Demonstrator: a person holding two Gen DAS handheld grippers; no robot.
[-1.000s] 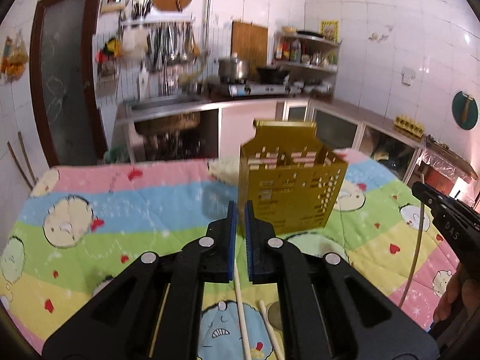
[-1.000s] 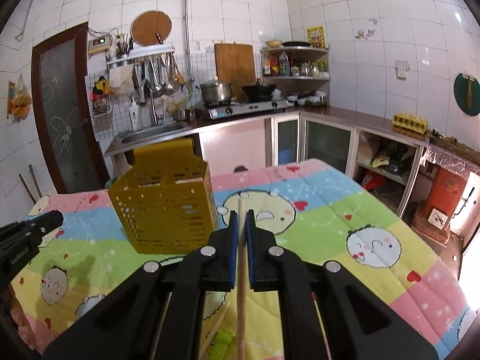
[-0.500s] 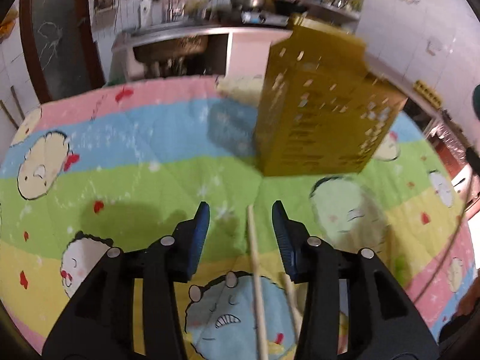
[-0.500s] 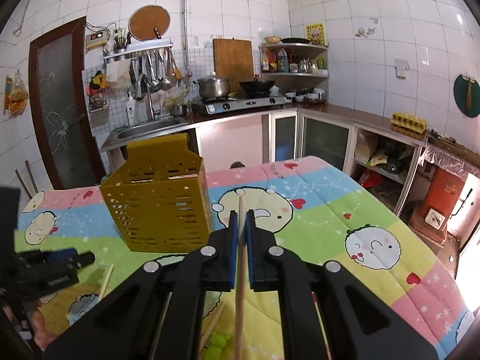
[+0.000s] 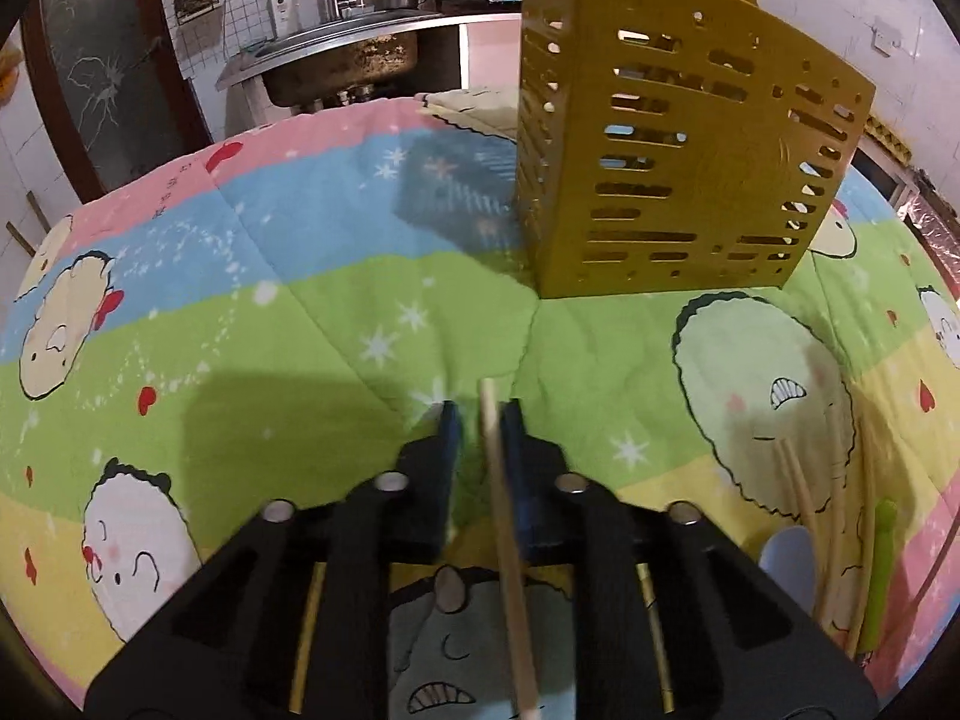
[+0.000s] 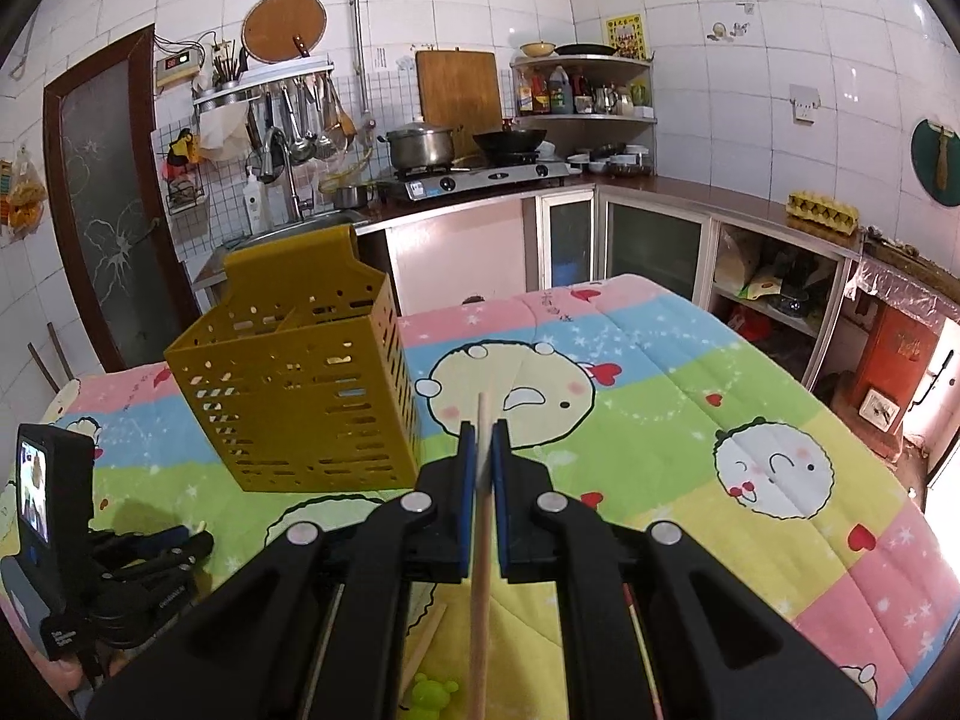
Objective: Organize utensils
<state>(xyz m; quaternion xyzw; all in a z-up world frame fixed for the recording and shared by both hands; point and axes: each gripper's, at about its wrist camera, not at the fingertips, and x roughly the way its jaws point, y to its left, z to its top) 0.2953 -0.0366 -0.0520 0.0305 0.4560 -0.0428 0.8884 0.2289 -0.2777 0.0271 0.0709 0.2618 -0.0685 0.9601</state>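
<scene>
Since the earlier frames the left gripper [image 5: 480, 414] has dropped toward the cartoon-print quilt [image 5: 240, 312] and tipped downward; its jaws, spread around a wooden chopstick [image 5: 501, 510] half a second back, have just been closing on it. The stick now runs up between the blue pads, lying against the right one, though motion blur makes the left-side contact hard to confirm. The yellow perforated utensil caddy [image 5: 678, 156] stands upright on the quilt at 1 o'clock from the fingertips, apart from them. At 4 o'clock, more chopsticks [image 5: 804, 492], a pale spoon [image 5: 786, 558] and a green utensil [image 5: 876, 576] lie loose together on the cloth. From the other wrist, the right gripper [image 6: 485, 426] is clenched on 1 chopstick [image 6: 480, 570] whose tip rises just past the pads. The caddy [image 6: 294, 396] sits at 10 o'clock from it, and the left gripper [image 6: 150, 558] shows low at 8 o'clock.
</scene>
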